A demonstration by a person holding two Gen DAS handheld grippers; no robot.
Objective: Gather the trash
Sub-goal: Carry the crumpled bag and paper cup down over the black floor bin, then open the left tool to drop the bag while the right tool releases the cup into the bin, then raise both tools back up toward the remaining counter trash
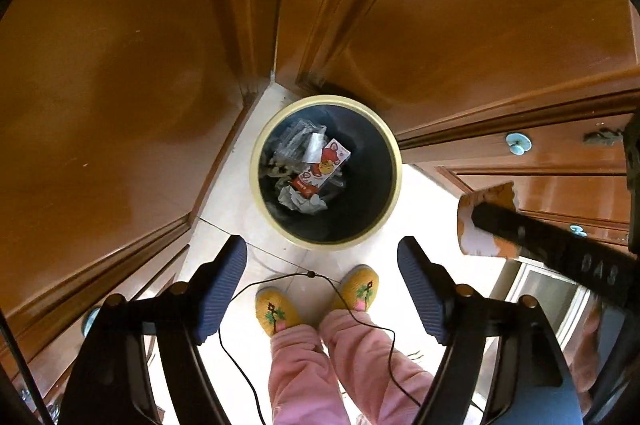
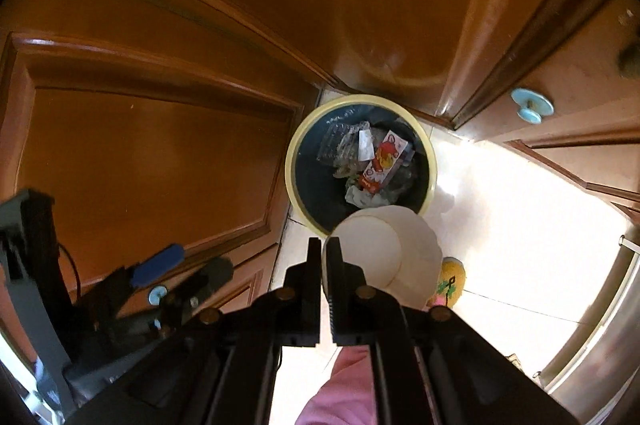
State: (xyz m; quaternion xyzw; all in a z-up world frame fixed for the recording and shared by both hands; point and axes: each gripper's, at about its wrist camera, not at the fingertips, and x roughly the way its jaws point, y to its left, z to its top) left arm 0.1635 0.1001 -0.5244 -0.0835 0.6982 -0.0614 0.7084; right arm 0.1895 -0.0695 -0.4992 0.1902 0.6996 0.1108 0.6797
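Note:
A round bin (image 1: pixel 326 99) with a cream rim and a dark liner stands on the pale floor in a corner. It holds a red and white carton (image 1: pixel 326 165), clear plastic and crumpled paper. My left gripper (image 1: pixel 322 249) hangs above the bin's near edge, jaws wide apart, with nothing between them. My right gripper (image 2: pixel 323 245) is shut on the wall of a paper cup (image 2: pixel 380 245), white inside, held just short of the bin (image 2: pixel 292 161). In the left wrist view the cup (image 1: pixel 478 243) shows orange and white at the right.
Brown wooden doors (image 1: pixel 120 65) close in behind and left of the bin. A cabinet with light-blue knobs (image 1: pixel 519 143) is on the right. A person's yellow slippers (image 1: pixel 278 309) and pink trouser legs stand under the grippers. A black cable (image 1: pixel 304 275) hangs there. A steel-edged appliance (image 2: pixel 600 325) is at far right.

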